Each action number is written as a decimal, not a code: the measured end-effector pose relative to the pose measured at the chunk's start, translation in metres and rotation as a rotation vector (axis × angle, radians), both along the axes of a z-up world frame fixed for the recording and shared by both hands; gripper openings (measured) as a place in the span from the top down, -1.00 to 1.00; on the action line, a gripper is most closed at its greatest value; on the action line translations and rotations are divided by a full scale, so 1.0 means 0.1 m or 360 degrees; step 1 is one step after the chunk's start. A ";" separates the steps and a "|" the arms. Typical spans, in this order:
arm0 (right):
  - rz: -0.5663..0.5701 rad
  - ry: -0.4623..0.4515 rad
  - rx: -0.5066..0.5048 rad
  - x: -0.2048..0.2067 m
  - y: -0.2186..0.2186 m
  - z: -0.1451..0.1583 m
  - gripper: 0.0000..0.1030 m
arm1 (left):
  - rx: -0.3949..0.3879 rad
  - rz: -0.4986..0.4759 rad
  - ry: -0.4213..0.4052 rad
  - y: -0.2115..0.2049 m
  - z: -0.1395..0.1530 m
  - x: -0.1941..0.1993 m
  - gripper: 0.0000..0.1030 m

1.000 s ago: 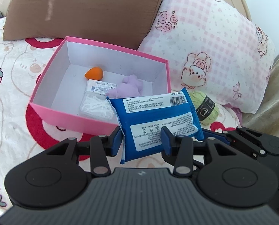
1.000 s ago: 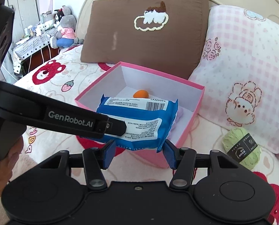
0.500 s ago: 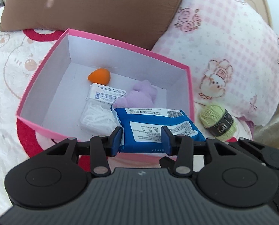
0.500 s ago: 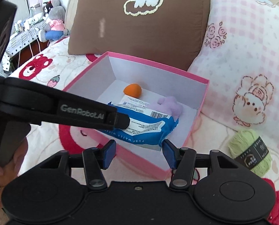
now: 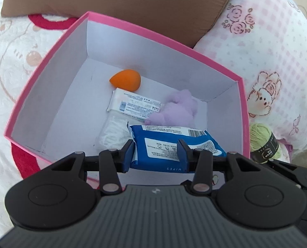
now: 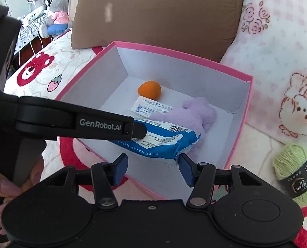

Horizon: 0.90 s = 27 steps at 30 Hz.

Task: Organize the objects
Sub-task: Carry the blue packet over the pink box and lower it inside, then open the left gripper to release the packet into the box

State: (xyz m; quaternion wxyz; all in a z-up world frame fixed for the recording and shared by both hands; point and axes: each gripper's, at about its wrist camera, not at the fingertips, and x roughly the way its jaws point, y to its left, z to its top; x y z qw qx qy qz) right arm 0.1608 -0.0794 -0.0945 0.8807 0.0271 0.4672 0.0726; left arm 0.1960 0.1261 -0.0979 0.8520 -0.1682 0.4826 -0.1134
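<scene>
Field note, bedside. The left hand-held gripper (image 5: pixel 156 152) was clenched on the near end of the blue wipes pack (image 5: pixel 174 142), a pad pressed to either side. The pack hung low inside the pink box (image 5: pixel 243 111), over its near right corner; whether its underside already touched the box floor I could not tell, the gripper body hid that.

Already in the box: an orange sponge (image 5: pixel 125 80) toward the back, a white packet (image 5: pixel 135 104) in front of it, a lilac plush toy (image 5: pixel 177 109) just beside the pack, and a bag of white swabs (image 5: pixel 112 133) at the pack's left.

The right hand-held gripper (image 6: pixel 152 170) hovered just behind the pack's near edge, released, its pads apart and grasping nothing. A green yarn ball (image 6: pixel 294 171) lay on the bed outside the box, to its right, against the pink pillow (image 6: pixel 277 62).

Step in hand, as I judged it: setting the wipes down into the box. Next move probably calls for loosening the left grip, lifting clear of the box wall, then turning to the yarn.
</scene>
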 end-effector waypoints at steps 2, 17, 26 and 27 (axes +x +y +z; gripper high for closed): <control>0.0010 0.0019 0.0006 0.02 0.00 -0.01 -0.17 | 0.0005 0.0004 -0.0010 0.01 -0.02 0.00 0.19; 0.0077 0.0009 0.0057 -0.05 0.06 0.08 -0.17 | 0.0085 -0.0033 -0.0069 -0.18 -0.06 -0.11 0.34; 0.0090 -0.0053 -0.0001 -0.30 -0.03 0.23 -0.17 | -0.0014 -0.0041 -0.0081 -0.19 -0.09 -0.13 0.36; 0.0085 -0.0062 0.0003 -0.33 -0.05 0.25 -0.17 | -0.0013 -0.0047 -0.0080 -0.22 -0.10 -0.13 0.36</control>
